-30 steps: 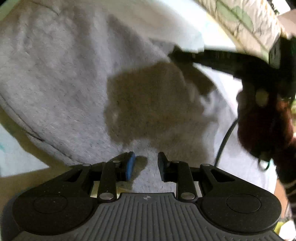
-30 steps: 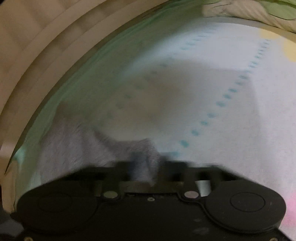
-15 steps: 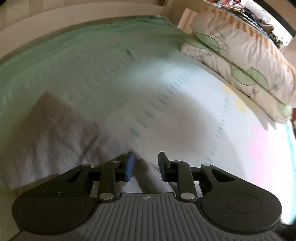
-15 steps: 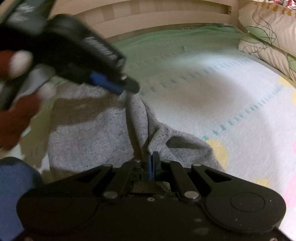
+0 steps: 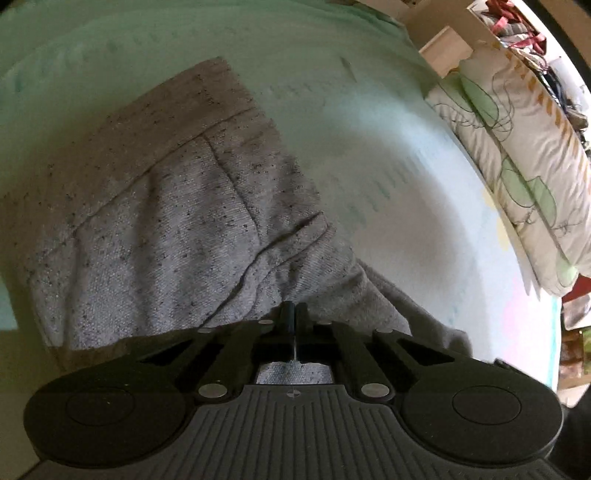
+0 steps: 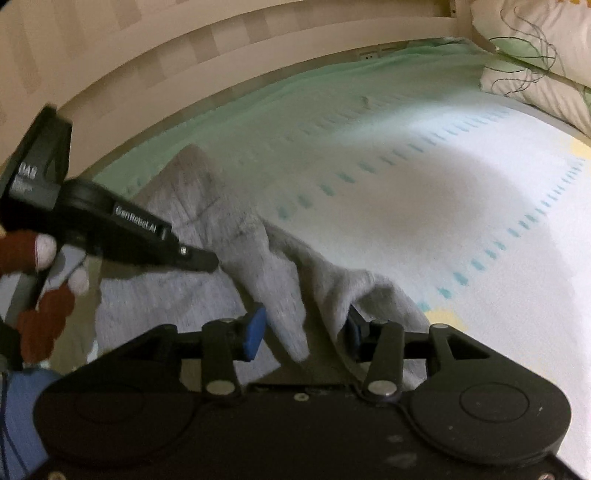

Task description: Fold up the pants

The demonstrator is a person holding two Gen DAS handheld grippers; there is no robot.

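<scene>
Left gripper (image 5: pixel 293 314) just pinched shut on grey pants (image 5: pixel 166 221) at six o'clock, right gripper (image 6: pixel 304 328) just sprung half-wide, cloth loose between.

Pants (image 5: pixel 155 229): near edge hidden behind gripper body. Shelf clutter (image 5: pixel 524 33), far right: blurred, cut off.

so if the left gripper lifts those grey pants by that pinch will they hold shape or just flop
Probably flop: the grey pants already sag into soft ridges beside the shut left gripper. They look like thick knit, so likely grippy rather than slippery. The unheld part should trail on the bed sheet.
</scene>
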